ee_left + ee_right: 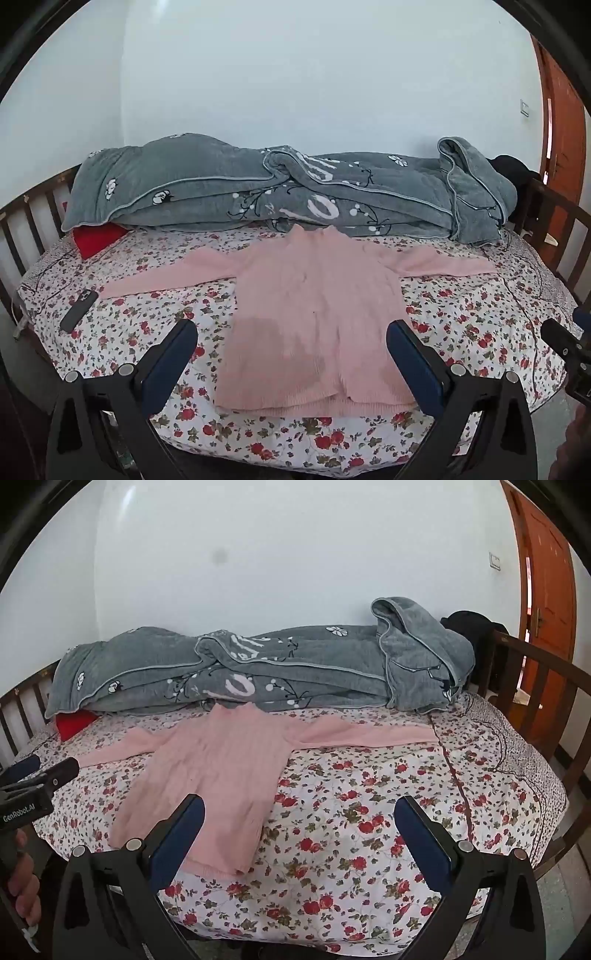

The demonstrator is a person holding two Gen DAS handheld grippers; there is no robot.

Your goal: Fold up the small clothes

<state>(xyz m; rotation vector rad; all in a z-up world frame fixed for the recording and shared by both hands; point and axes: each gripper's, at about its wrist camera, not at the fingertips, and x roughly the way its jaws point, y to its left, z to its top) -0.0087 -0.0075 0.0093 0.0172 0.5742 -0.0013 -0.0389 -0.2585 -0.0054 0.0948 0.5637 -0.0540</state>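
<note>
Floral-sheeted bed [461,325] against a white wall, grey blanket [258,192] behind: pink sweater [314,317] spread flat mid-frame, sleeves out; your left gripper [291,343] and right gripper [299,819] gape wide, empty, so pinch one cuff first and fold inward.

Sweater [314,306]: plain pale pink, with a darker patch low on its front.
Bedsheet [461,332]: white, strewn with small red roses and green-brown leaves.
Blanket [221,192], far side: grey-blue, with white flowers, black stems and large white letters.
Cushion [96,238], far left: solid red.
Phone [78,310], near left: black.
Bed rail [546,672]: dark brown wood.
Door [546,579], far right: orange-brown.
Wall [295,81]: white.
Gripper pads [168,369]: dark blue on black frames.
</note>
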